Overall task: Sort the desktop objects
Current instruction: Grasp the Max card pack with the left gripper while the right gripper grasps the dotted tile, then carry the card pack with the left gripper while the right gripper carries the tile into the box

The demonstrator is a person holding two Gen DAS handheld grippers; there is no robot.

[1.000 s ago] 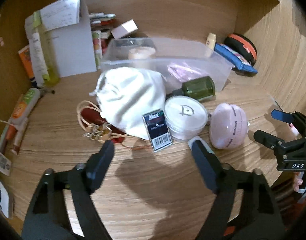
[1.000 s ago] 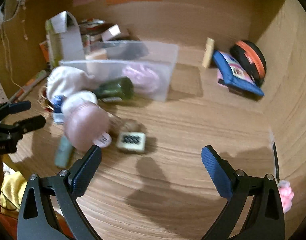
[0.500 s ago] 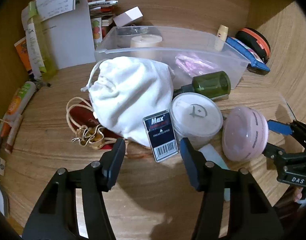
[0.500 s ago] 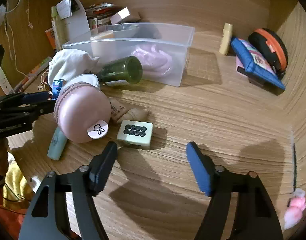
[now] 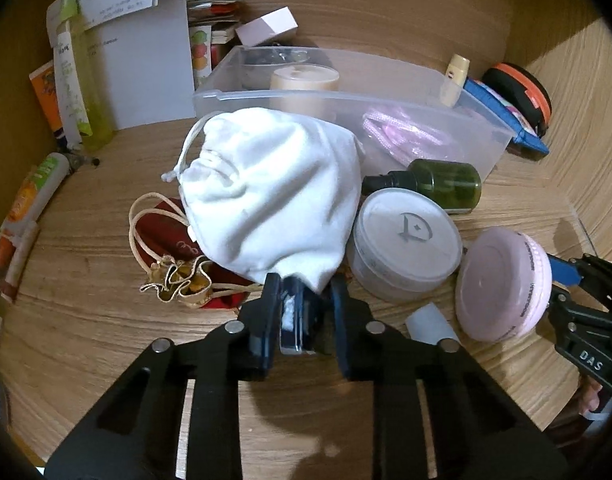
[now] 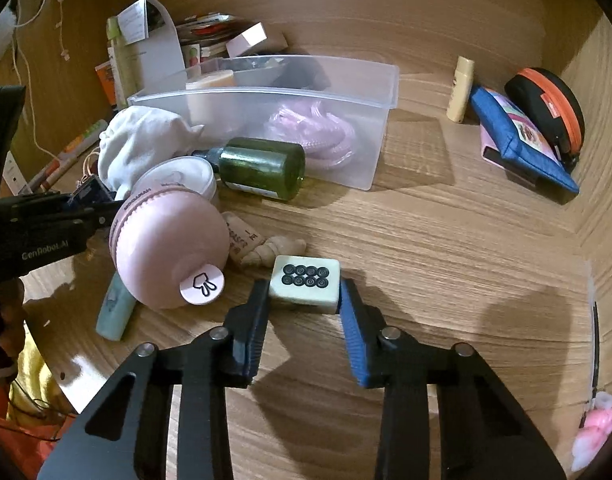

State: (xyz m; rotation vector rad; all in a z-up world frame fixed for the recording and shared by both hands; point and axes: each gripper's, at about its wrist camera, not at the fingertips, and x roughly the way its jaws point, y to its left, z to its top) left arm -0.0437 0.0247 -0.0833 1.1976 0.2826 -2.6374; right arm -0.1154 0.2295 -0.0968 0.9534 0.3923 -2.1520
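My left gripper [image 5: 302, 304] is shut on the small dark blue staple box [image 5: 294, 320], held on edge in front of the white drawstring pouch [image 5: 266, 184]. My right gripper [image 6: 304, 296] is shut on the pale green mahjong-tile block [image 6: 305, 282] that rests on the desk. A clear plastic bin [image 5: 386, 100] stands behind; it shows in the right wrist view [image 6: 266, 96] too. A round white jar [image 5: 406, 240], a green bottle [image 6: 262, 168] and a pink round case [image 6: 166, 248] lie close by.
A red pouch with cord [image 5: 166, 248] lies left of the white pouch. A pale tube [image 6: 114, 312] and a wrapped shell-shaped item [image 6: 274, 250] lie by the pink case. A blue pouch [image 6: 518, 144], an orange-rimmed black case [image 6: 546, 108] and a small bottle [image 6: 460, 88] stand at the back right.
Both grippers moved forward and closed. The left one closed on the staple box, now turned on edge; the right one closed on the mahjong-tile block.
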